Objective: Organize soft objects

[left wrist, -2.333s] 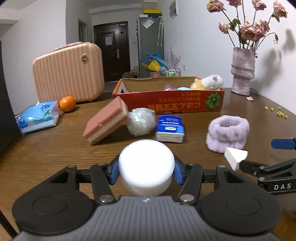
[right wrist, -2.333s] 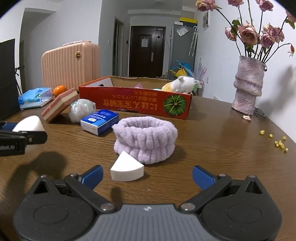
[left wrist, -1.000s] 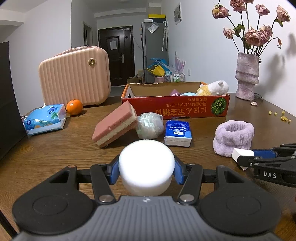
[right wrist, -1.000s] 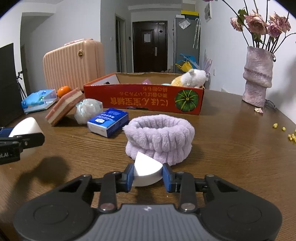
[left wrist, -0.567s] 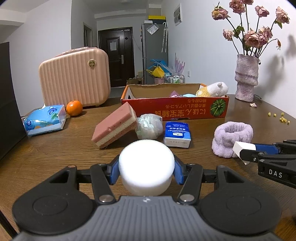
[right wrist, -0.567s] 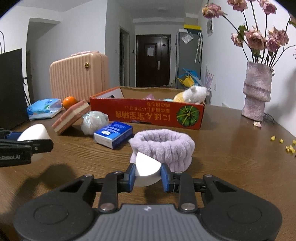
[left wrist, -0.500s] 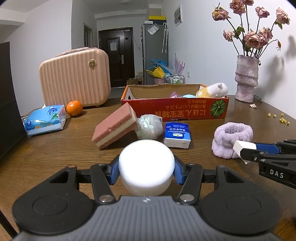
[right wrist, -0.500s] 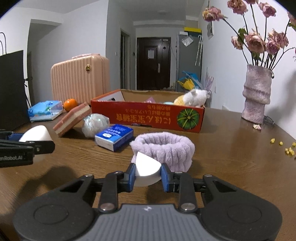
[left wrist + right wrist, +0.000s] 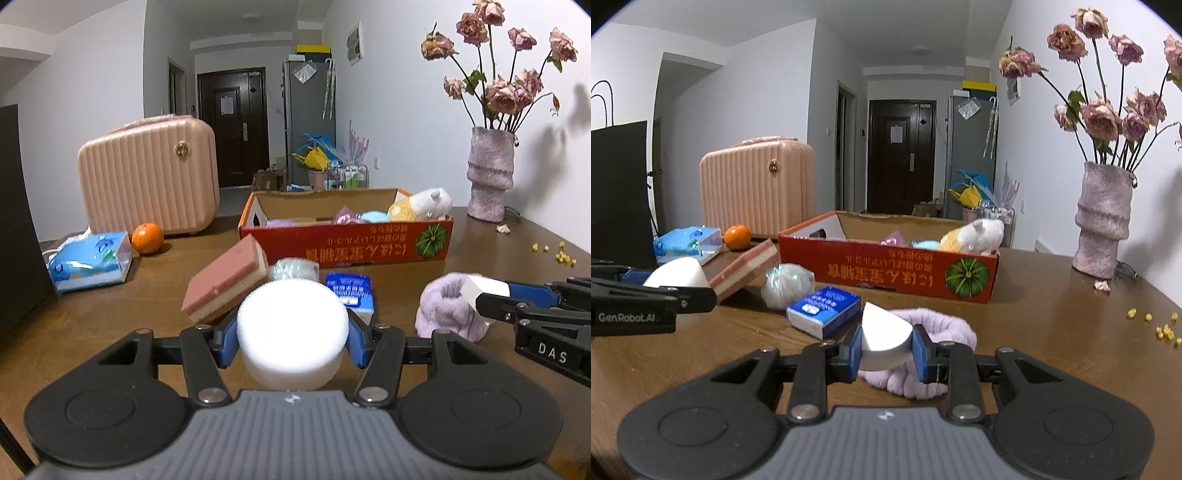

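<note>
My left gripper (image 9: 291, 338) is shut on a round white sponge (image 9: 292, 328), held above the table. My right gripper (image 9: 886, 350) is shut on a white wedge sponge (image 9: 882, 338), also lifted; it shows in the left wrist view (image 9: 484, 291) at the right. The red cardboard box (image 9: 369, 249) stands ahead with a plush toy (image 9: 424, 203) and other soft items inside. On the table before it lie a pink sponge block (image 9: 225, 282), a mesh ball (image 9: 786, 286), a blue tissue pack (image 9: 823, 310) and a purple fluffy band (image 9: 448, 314).
A pink suitcase (image 9: 147, 181), an orange (image 9: 147, 238) and a blue wipes pack (image 9: 90, 260) sit at the far left. A vase with dried roses (image 9: 489, 173) stands at the far right. Yellow crumbs (image 9: 1163, 330) lie on the right of the table.
My right gripper closed on the wedge sponge and lifted it off the table. Both grippers have risen and moved a little forward toward the box.
</note>
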`<state>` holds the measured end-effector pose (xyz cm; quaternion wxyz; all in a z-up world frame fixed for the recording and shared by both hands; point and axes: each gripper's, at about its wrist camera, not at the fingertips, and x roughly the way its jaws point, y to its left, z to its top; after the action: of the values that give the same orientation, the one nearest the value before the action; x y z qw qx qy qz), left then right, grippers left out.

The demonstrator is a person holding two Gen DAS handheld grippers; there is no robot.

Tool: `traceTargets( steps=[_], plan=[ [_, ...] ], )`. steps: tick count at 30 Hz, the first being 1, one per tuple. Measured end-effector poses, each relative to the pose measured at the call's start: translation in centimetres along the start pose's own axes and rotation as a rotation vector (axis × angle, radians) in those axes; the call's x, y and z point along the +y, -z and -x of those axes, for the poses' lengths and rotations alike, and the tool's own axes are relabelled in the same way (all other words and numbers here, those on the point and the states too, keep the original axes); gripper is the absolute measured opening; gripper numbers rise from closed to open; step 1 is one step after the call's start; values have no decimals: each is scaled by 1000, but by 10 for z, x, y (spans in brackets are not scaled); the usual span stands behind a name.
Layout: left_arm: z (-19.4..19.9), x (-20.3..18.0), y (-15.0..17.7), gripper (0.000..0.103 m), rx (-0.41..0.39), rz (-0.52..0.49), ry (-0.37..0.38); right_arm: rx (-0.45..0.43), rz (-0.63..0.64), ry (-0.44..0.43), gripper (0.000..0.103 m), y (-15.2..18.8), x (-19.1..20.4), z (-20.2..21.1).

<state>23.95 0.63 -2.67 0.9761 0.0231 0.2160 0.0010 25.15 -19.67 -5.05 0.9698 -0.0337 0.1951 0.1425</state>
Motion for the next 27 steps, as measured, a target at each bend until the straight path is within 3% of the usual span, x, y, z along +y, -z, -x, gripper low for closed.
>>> traceTargets(
  steps=[12,27],
  plan=[
    [-10,-11,-33,57,-54,36,5,-91,5,12,28,-28,-5,-8],
    [-46,-21,-68,57,-97,111,-9,-177,-47,26,28,-55,-30,-47]
  ],
)
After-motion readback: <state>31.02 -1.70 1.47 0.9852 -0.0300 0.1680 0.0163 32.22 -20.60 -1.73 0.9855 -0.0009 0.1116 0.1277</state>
